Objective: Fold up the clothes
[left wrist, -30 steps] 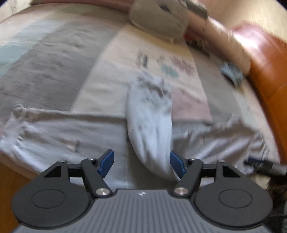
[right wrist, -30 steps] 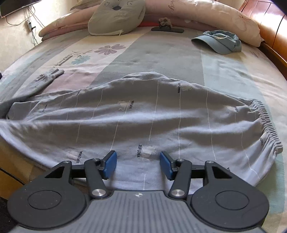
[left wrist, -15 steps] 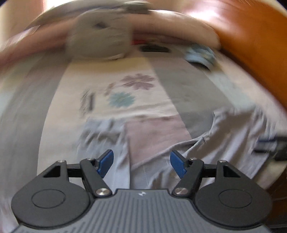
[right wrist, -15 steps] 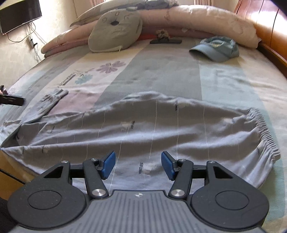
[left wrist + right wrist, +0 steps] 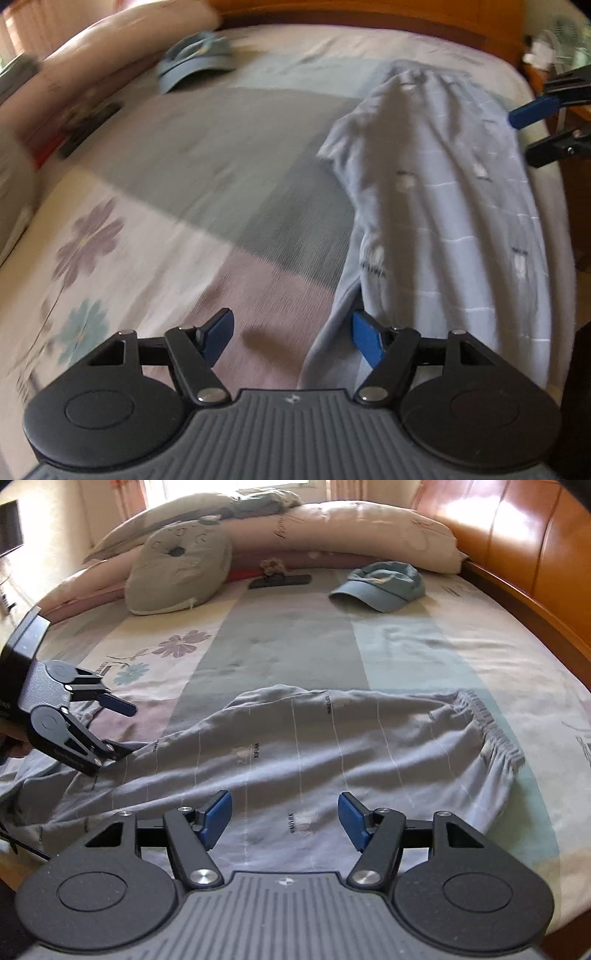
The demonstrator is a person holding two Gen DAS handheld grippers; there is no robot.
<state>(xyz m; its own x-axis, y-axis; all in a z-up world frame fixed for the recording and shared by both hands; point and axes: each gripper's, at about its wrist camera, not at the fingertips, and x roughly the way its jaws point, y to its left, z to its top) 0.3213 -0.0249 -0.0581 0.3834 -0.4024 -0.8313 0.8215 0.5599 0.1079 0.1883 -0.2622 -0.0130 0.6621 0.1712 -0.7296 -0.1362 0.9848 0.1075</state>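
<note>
A pair of pale grey-blue trousers (image 5: 314,753) with thin white lines lies spread across the bed, its elastic waistband (image 5: 491,723) to the right. My right gripper (image 5: 284,818) hovers over the near edge of the trousers; its jaws are opening and nothing is pinched between them. My left gripper (image 5: 120,729) is at the leg end on the left, open, with its lower finger at the cloth's edge. In the left wrist view the trousers (image 5: 443,206) run away on the right, and the left gripper (image 5: 291,338) has a fabric edge beside its right pad, unpressed. The right gripper (image 5: 546,125) shows at far right.
A blue cap (image 5: 384,585), a grey cushion (image 5: 177,572) and long pillows (image 5: 351,531) lie at the head of the bed. A flat black object (image 5: 280,580) rests near the pillows. The wooden headboard (image 5: 517,539) curves along the right. The patterned bedspread (image 5: 288,642) stretches beyond the trousers.
The left gripper has swung and rolled across the bed to the trousers' leg end. The right gripper has risen slightly and its jaws have widened.
</note>
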